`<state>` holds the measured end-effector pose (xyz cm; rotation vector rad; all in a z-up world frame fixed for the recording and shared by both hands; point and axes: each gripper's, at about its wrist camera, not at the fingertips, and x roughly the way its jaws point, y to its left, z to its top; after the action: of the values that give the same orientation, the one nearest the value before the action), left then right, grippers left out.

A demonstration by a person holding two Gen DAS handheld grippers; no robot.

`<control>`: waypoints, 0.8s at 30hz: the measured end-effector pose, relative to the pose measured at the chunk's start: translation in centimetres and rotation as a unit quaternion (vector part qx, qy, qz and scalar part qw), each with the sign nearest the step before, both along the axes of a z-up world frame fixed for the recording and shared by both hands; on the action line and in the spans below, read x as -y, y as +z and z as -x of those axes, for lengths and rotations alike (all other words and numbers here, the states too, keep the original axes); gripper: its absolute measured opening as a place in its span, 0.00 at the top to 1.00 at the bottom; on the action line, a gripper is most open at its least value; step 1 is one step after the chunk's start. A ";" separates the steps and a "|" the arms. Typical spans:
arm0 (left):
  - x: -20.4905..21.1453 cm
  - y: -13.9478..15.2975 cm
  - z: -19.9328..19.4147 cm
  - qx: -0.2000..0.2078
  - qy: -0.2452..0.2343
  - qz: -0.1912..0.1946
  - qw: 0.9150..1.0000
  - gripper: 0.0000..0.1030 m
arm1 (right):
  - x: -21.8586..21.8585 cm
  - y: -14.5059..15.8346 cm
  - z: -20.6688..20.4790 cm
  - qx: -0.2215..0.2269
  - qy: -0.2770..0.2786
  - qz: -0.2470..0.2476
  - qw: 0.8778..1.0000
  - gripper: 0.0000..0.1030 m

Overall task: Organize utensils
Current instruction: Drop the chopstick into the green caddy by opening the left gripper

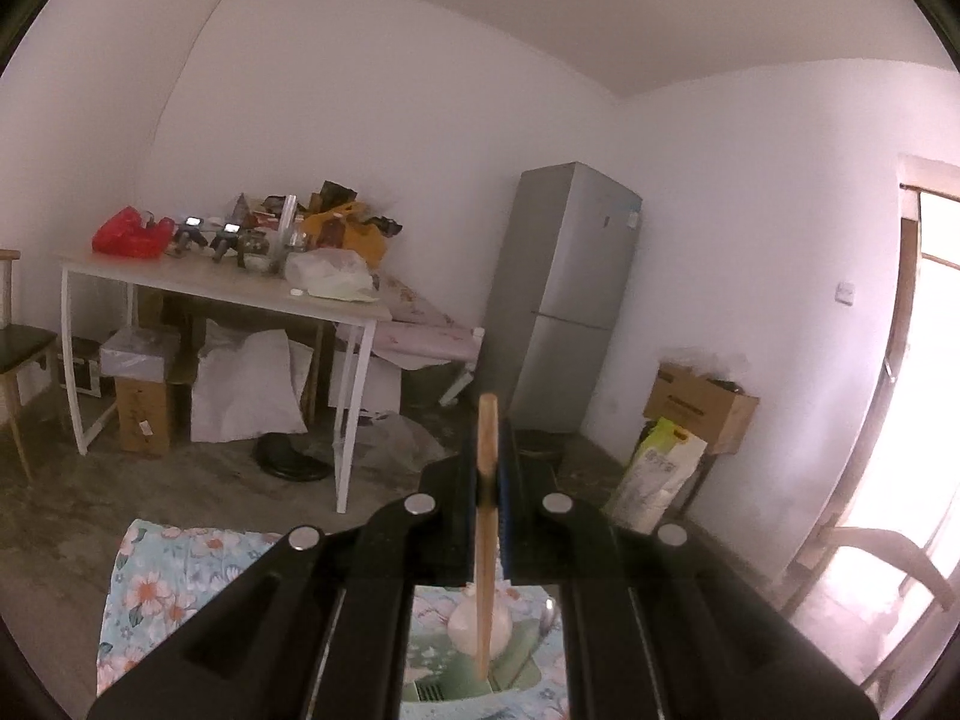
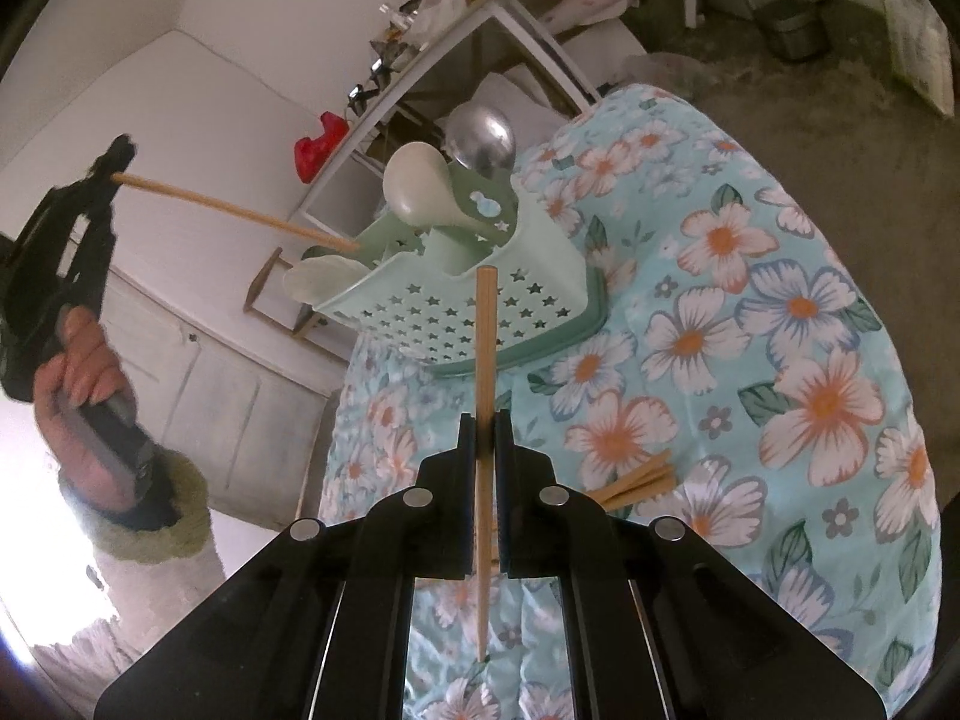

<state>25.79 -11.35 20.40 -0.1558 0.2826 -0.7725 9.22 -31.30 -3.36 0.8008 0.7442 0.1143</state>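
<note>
1. My left tongs (image 2: 117, 165) were clenched on a chopstick (image 2: 234, 207), its tip dipped into the green holder (image 2: 456, 300) below them, so it would drop in upright.
2. My right tongs (image 2: 485, 420) gripped another chopstick (image 2: 483, 348) mid-shaft, the holder just ahead.
3. Spare chopsticks (image 2: 642, 477) lay right of those tongs on the floral cloth (image 2: 780, 300).

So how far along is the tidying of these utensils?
Partly done. A white rice paddle and a metal ladle already stand in the green utensil holder. In hand: the left gripper is lowering a chopstick into the holder, its tip at the rim, and the right gripper holds a second chopstick. Left: a few more chopsticks lie on the floral cloth.
</note>
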 end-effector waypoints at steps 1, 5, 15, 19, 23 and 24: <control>0.5 -0.5 -0.3 0.004 0.006 -0.005 1.000 0.95 | 0.0 0.0 0.0 0.000 0.000 0.000 1.000 0.96; 2.3 -2.8 -0.9 0.023 0.021 -0.032 0.999 0.95 | 0.0 0.0 0.0 0.000 0.000 0.001 1.000 0.96; 3.7 -8.1 -3.0 -0.007 0.037 -0.076 0.996 0.92 | -0.3 -0.1 0.0 0.003 0.006 0.000 1.000 0.96; 3.2 -7.9 -2.7 -0.004 0.042 -0.075 0.996 0.71 | -0.4 -0.1 0.1 0.004 0.008 0.000 1.000 0.96; 2.3 -7.1 -1.9 0.005 0.046 -0.070 0.996 0.59 | -0.6 0.0 0.0 0.006 0.009 0.002 1.000 0.96; 2.0 -6.9 -1.6 0.006 0.047 -0.068 0.997 0.54 | -0.6 0.0 0.0 0.006 0.009 0.003 1.000 0.96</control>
<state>27.34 -13.31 13.53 -0.0356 0.3125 -0.6593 9.21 -30.67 -3.33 0.7877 0.7397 0.1341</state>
